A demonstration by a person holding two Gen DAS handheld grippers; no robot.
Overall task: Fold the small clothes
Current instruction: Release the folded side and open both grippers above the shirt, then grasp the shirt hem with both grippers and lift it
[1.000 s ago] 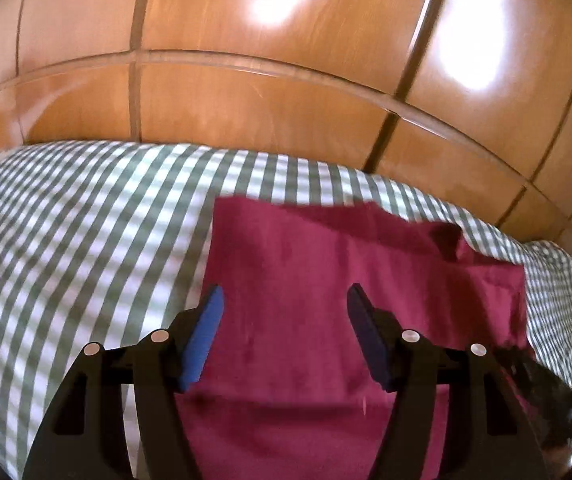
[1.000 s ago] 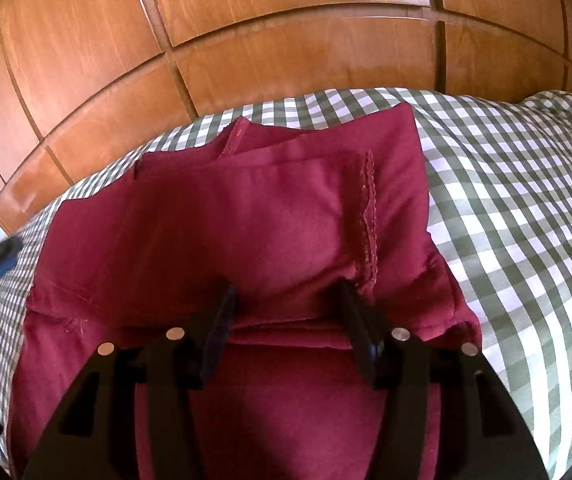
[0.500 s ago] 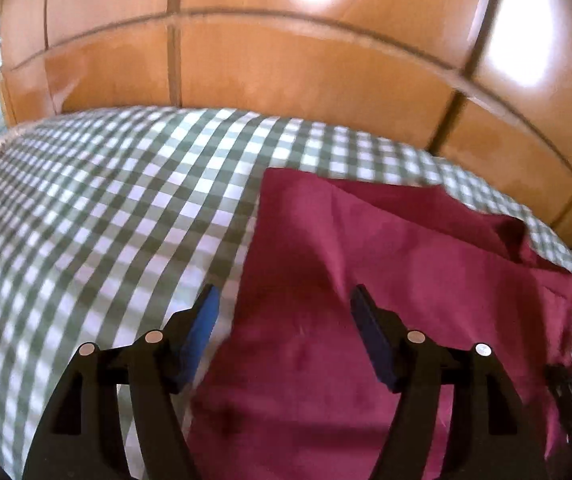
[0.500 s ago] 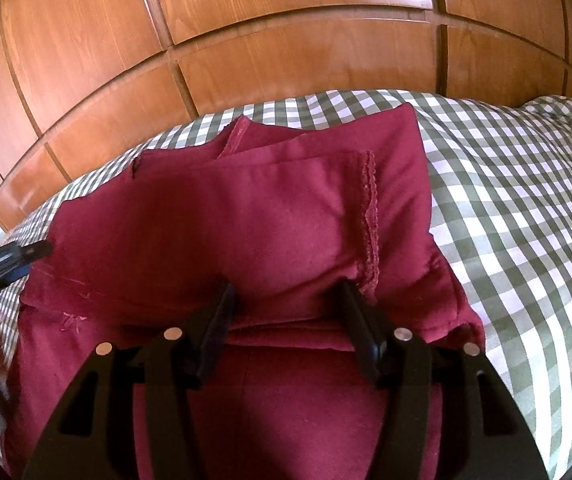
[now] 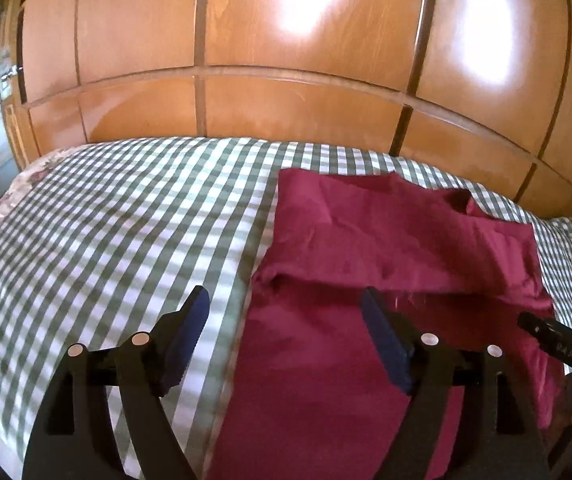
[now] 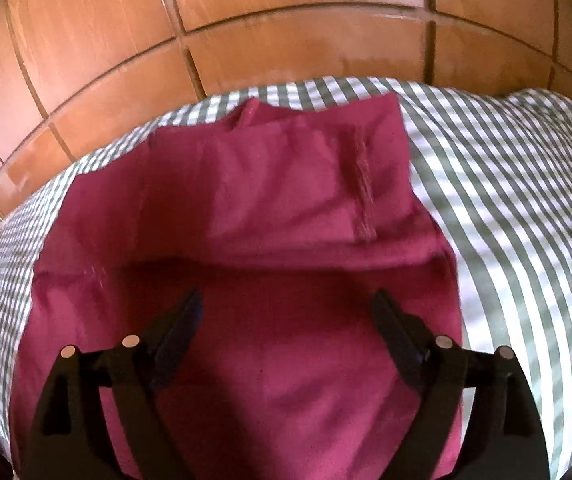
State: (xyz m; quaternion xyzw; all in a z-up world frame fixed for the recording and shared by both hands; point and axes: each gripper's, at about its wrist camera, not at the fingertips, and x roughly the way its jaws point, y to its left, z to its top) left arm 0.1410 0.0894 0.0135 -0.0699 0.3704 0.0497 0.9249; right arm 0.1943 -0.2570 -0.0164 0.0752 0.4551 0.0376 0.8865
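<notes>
A dark red garment (image 5: 386, 240) lies on the checked bedcover, its far part folded back over the near part. My left gripper (image 5: 286, 304) hovers over the garment's left edge, jaws opening, nothing between its blue pads. In the right wrist view the same red garment (image 6: 277, 208) fills the middle, with a stitched hem (image 6: 364, 184) running down its folded layer. My right gripper (image 6: 288, 300) is above the near layer just below the fold, jaws opening wide and empty. The right gripper's tip (image 5: 554, 340) shows at the right edge of the left wrist view.
A green-and-white checked bedcover (image 5: 105, 240) spreads left of the garment and also to its right (image 6: 506, 200). Glossy wooden wardrobe panels (image 5: 306, 80) stand right behind the bed. A floral edge of bedding (image 5: 33, 172) shows at the far left.
The right gripper let go of the folded edge and opened wide. The left gripper slid left to the garment's left edge and opened further. The fold now lies flat.
</notes>
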